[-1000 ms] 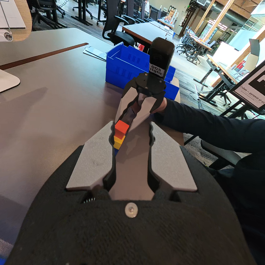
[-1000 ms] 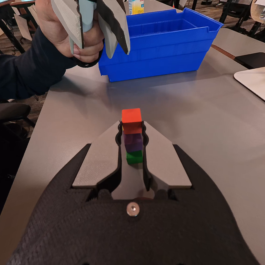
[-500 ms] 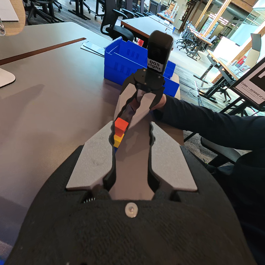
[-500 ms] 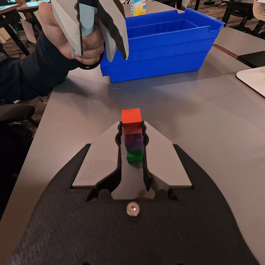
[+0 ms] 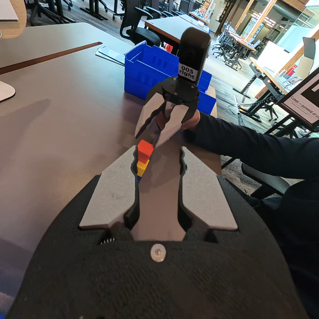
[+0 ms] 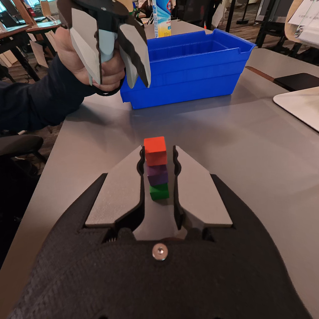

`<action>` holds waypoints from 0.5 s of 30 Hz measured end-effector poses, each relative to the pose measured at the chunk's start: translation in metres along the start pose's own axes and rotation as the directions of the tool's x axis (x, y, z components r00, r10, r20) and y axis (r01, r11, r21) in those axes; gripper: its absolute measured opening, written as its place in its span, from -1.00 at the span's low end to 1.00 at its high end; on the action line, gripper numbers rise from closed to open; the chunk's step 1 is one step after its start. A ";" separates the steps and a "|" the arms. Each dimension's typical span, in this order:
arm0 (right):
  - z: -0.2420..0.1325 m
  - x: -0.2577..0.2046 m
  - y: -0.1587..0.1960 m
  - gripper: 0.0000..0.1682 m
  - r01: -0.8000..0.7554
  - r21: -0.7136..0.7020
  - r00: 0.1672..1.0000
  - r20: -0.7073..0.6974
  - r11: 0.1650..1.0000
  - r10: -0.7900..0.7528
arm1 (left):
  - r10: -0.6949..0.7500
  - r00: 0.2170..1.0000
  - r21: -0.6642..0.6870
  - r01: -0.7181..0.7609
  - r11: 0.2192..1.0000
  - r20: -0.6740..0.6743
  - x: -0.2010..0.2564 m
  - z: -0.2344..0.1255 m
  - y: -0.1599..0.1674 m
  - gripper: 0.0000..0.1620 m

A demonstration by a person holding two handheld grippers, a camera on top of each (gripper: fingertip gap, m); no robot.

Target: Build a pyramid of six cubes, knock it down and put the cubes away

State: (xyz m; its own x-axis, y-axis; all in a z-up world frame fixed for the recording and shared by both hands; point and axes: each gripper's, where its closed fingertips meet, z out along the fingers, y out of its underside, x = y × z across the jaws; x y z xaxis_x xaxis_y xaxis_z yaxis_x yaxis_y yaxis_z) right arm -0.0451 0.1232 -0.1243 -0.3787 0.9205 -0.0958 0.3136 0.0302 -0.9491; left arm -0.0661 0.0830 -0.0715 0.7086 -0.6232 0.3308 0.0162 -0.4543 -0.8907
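Bright, even indoor light; soft shadows and glare on table (image 6: 224, 138); wide-angle edge distortion; sharp focus.

Left claw (image 5: 157, 153) gapes beside stacked orange cube (image 5: 145, 149) and yellow cube (image 5: 142, 168).

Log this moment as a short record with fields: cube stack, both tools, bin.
top cube: orange cube, on the purple cube
base seen from right: green cube
also seen from left: yellow cube under the orange one
right tool: open, fingers either side of the orange cube, gap on the right side
left tool: open, empty, held off the table
blue bin: behind the stack; no cubes visible inside
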 end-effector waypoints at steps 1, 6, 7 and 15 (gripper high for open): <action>-0.001 0.001 -0.002 -0.64 0.002 0.014 1.000 -0.009 1.000 -0.002 | 0.000 1.000 -0.003 0.000 1.000 0.001 0.000 0.001 0.001 -0.43; -0.009 0.013 -0.014 -0.63 0.041 0.090 0.995 -0.095 0.995 -0.032 | 0.004 1.000 -0.026 -0.003 1.000 0.019 -0.005 0.008 0.008 -0.43; -0.010 0.016 -0.015 -0.63 0.052 0.097 0.992 -0.124 0.994 -0.040 | 0.004 1.000 -0.034 -0.003 0.999 0.020 -0.006 0.010 0.010 -0.43; -0.015 0.033 -0.013 -0.63 0.088 0.100 0.971 -0.233 0.991 -0.063 | 0.058 0.995 -0.065 -0.053 0.997 0.078 -0.014 0.022 0.020 -0.47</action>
State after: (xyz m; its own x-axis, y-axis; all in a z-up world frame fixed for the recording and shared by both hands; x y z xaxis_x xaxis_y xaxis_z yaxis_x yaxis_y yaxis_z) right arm -0.0483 0.1592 -0.1107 -0.1846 0.9821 0.0362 0.1900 0.0718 -0.9791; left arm -0.0598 0.0964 -0.1010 0.7611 -0.5970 0.2536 -0.0667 -0.4610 -0.8849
